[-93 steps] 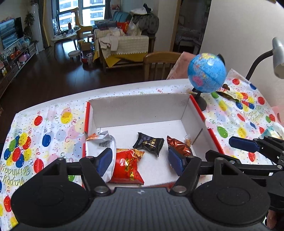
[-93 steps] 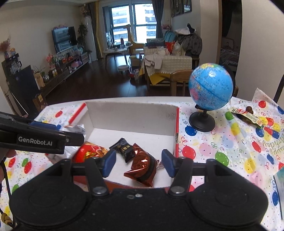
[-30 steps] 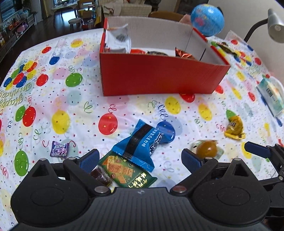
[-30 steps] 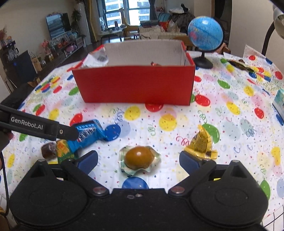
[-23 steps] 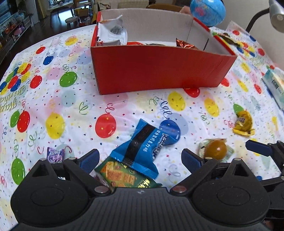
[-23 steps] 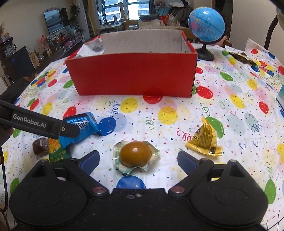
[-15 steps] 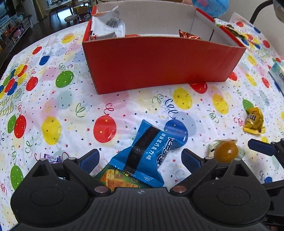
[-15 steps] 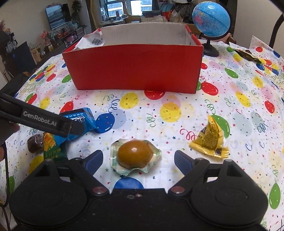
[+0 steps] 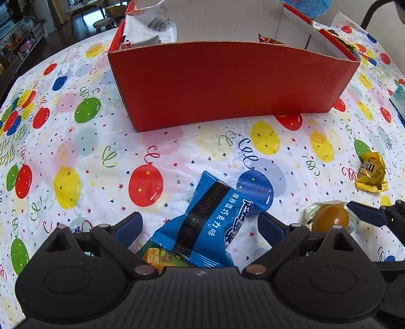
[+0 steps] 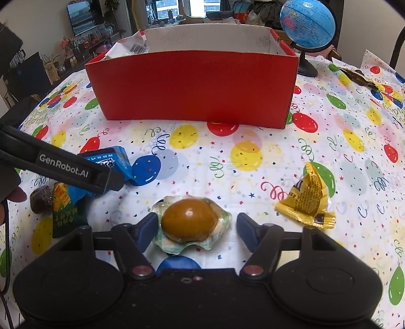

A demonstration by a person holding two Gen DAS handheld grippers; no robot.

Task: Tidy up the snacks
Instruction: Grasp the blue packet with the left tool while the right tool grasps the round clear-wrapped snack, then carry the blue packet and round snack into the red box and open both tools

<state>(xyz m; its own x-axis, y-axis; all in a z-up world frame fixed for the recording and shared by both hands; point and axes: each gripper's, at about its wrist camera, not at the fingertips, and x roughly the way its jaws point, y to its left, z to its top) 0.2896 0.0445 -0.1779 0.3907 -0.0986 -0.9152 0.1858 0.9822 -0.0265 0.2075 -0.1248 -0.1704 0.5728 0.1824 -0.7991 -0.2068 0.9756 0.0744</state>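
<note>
A blue snack packet (image 9: 215, 222) lies on the balloon tablecloth, partly on a green cracker packet (image 9: 162, 258). My left gripper (image 9: 198, 225) straddles the blue packet; its jaws are closing, with gaps left on both sides. A brown egg in a clear wrapper (image 10: 188, 220) sits between the pads of my right gripper (image 10: 197, 227). Those jaws are closing too: the left pad is at the wrapper's frill, the right pad is apart. The red box (image 10: 195, 86) stands behind, with several snacks inside.
A yellow candy packet (image 10: 306, 200) lies right of the egg. A dark round snack (image 10: 40, 200) sits by the green packet (image 10: 63, 210). A globe (image 10: 307, 24) stands behind the box's right corner. A hand shows at the right wrist view's left edge.
Both grippers left the box and came down to the snacks in front of it. Over the last second the right jaws narrowed around the egg and the left gripper sank over the blue packet.
</note>
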